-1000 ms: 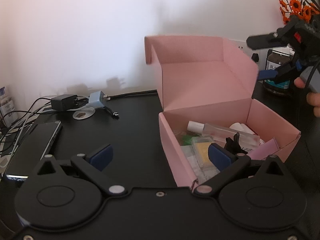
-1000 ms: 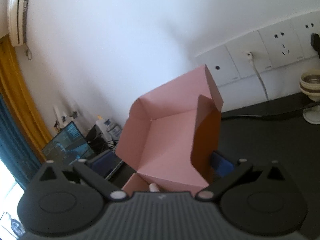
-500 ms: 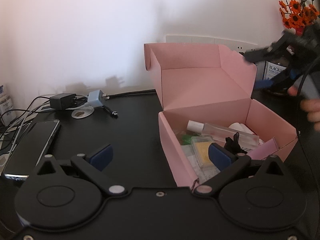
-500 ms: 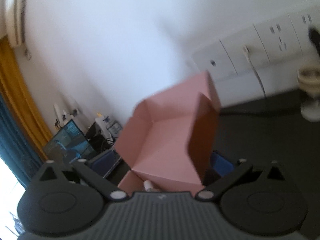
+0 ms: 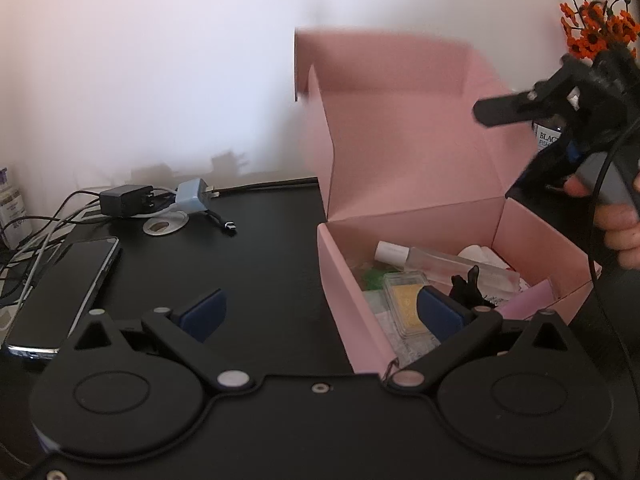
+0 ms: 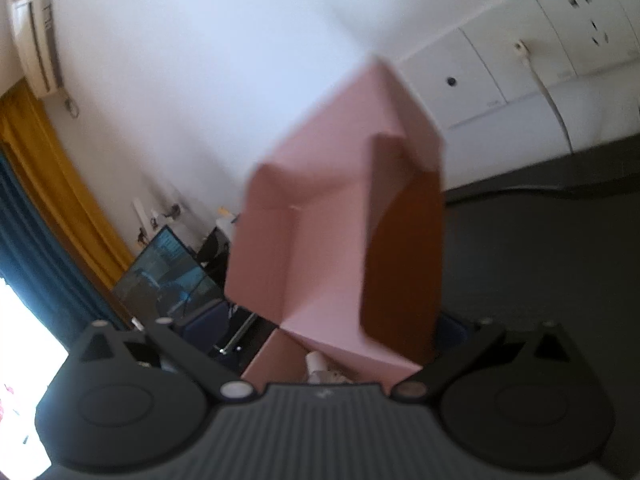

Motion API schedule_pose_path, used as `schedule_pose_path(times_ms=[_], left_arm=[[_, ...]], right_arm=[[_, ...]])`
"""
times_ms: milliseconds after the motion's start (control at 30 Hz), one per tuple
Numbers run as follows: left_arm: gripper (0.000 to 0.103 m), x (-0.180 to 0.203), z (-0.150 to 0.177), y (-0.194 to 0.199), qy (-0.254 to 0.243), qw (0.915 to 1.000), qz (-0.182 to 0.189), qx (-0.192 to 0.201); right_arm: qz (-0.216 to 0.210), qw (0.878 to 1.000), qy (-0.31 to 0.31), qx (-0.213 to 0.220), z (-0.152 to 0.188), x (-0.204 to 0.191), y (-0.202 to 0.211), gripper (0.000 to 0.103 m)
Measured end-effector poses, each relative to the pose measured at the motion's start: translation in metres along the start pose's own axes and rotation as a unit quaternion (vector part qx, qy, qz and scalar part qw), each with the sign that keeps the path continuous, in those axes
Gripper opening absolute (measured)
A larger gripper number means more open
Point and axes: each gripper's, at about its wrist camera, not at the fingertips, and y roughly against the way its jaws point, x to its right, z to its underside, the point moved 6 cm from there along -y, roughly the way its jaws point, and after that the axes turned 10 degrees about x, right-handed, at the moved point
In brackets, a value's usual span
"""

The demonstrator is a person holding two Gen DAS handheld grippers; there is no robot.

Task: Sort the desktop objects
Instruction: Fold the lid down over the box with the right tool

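Black desk surface (image 5: 272, 248) carried a phone (image 5: 64, 288) at its left edge, with chargers (image 5: 160, 200) and tangled cables behind it near the back edge. The left gripper (image 5: 320, 312) hovered low with jaws spread wide and empty, its right finger over the pink box (image 5: 344, 292), which sat right of centre holding a clear bottle (image 5: 440, 262) and a small yellow case (image 5: 404, 300). The box's lid (image 5: 404, 140) stood raised and blurred. The right gripper (image 6: 340, 332), at the right side, straddled the lid's side flap; its jaws looked wide, though contact could not be judged. A careless push could crease the thin card or shove the box.
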Motion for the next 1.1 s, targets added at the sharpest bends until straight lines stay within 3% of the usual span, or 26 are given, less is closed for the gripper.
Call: schedule_pose_path(times_ms=[267,367,533,633,867,1033,1100], left_arm=[[0.103,0.001,-0.001,0.001,-0.008,0.9999,-0.01,0.004],[0.103,0.002,-0.002,0.003,-0.02,0.9996,-0.018,0.007],[0.103,0.014,-0.01,0.022,-0.111,0.9912,-0.04,0.059],[0.103,0.019,-0.014,0.037,-0.147,0.9846,-0.033,0.089],[0.103,0.006,-0.026,0.053,-0.098,0.9889,0.01,0.111],[0.103,0.001,-0.031,0.046,-0.077,0.9874,0.006,0.138],[0.103,0.001,-0.033,0.042,-0.053,0.9892,0.024,0.135]], right_arm=[[-0.016,0.998,0.052,0.043,-0.016,-0.042,0.032,0.102],[-0.016,0.995,0.089,0.039,-0.015,-0.064,0.044,0.102],[0.01,0.988,0.151,0.024,0.007,-0.085,0.059,0.102],[0.02,0.987,0.159,0.026,0.014,-0.091,0.067,0.102],[0.047,0.989,0.141,0.022,0.026,-0.086,0.081,0.102],[0.053,0.991,0.122,0.015,0.037,-0.085,0.079,0.102],[0.053,0.992,0.112,0.018,0.037,-0.086,0.078,0.102]])
